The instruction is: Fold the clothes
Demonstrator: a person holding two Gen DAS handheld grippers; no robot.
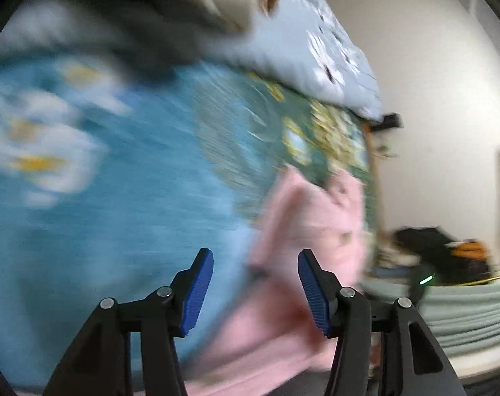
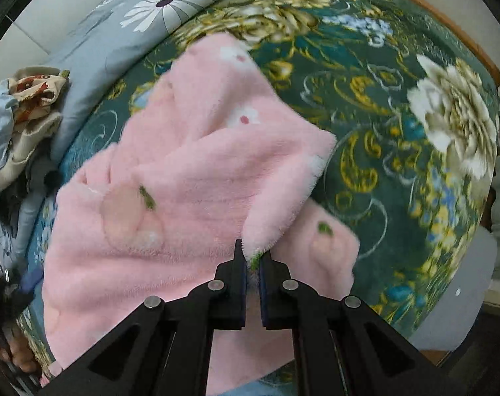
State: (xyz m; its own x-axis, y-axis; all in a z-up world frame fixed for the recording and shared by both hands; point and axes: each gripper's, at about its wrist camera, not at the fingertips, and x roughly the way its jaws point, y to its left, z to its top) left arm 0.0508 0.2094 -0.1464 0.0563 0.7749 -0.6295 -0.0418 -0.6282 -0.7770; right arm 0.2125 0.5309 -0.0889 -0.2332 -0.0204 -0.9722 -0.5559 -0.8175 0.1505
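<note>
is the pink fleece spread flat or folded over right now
Partly folded over. One corner of the pink fleece is doubled back over the rest, its edge pinched in the right tongs, above the green floral blanket.

No lettering, label, brand or number can be read in either view; the fabrics carry only flower patterns, and the left view is blurred.

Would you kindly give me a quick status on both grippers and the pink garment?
Right gripper shut on pink garment corner. Left gripper open, empty, garment just ahead. Garment rumpled on floral blanket, unfolded. Nothing in the way.
</note>
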